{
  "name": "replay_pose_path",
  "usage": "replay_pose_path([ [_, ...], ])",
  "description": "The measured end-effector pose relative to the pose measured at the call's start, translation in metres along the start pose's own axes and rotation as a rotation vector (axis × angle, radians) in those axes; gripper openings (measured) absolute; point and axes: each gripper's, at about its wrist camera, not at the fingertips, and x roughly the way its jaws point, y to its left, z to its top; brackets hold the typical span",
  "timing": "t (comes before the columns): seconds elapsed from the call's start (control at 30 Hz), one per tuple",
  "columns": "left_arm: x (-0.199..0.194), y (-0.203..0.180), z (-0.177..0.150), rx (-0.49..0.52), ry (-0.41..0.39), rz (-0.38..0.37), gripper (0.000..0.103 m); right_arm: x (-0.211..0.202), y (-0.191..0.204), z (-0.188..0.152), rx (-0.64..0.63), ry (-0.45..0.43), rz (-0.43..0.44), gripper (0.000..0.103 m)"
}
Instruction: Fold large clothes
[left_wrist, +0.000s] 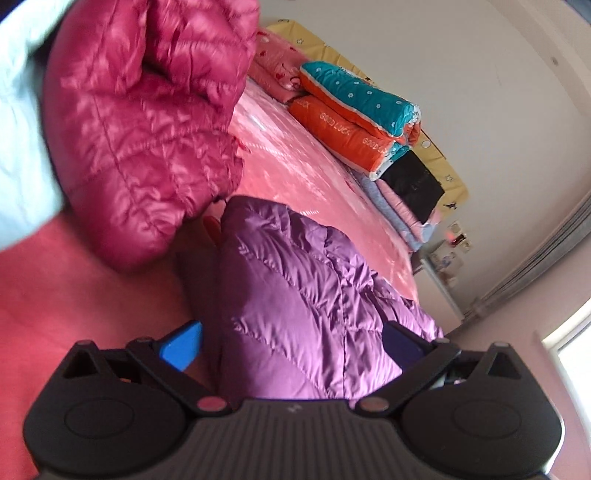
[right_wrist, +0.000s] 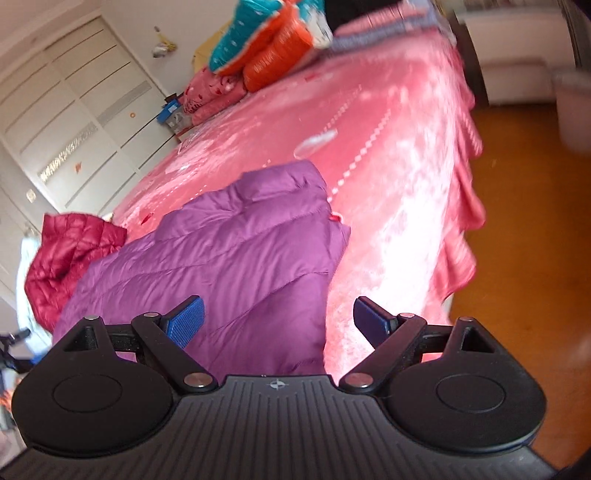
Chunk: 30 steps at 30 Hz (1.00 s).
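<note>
A purple quilted down jacket (left_wrist: 295, 295) lies bunched on the pink bedspread (left_wrist: 295, 173); it also shows in the right wrist view (right_wrist: 221, 251). My left gripper (left_wrist: 291, 343) is open, its blue pads either side of the jacket's near fold, not clamped. My right gripper (right_wrist: 279, 321) is open over the jacket's near right edge. A crimson down jacket (left_wrist: 140, 122) is heaped just left of the purple one; it shows far left in the right wrist view (right_wrist: 66, 258).
Folded quilts in teal and orange (left_wrist: 362, 118) and pink bedding (left_wrist: 277, 70) are stacked at the head of the bed. The bed's ruffled side edge (right_wrist: 465, 206) drops to an orange floor (right_wrist: 517, 221). A white wardrobe (right_wrist: 74, 110) stands beyond.
</note>
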Motion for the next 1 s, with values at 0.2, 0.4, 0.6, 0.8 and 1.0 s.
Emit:
replay_pose_path([
  [0.2,0.025,0.017,0.000,-0.064,0.055,-0.043,0.102,0.040,-0.025,0.008,0.139,0.028,0.111,0.103],
  [0.4,0.048,0.026,-0.001,-0.084,0.120,-0.062,0.102,0.072,-0.036,0.010,0.204,0.067,0.211,0.103],
  [0.6,0.065,0.025,0.002,-0.040,0.184,-0.076,0.102,0.094,-0.027,0.013,0.147,0.125,0.254,0.103],
  [0.8,0.088,0.022,0.011,0.001,0.265,-0.108,0.102,0.104,-0.017,0.019,0.185,0.158,0.325,0.103],
  [1.0,0.113,0.008,0.013,0.056,0.347,-0.119,0.102,0.121,-0.005,0.020,0.181,0.212,0.353,0.103],
])
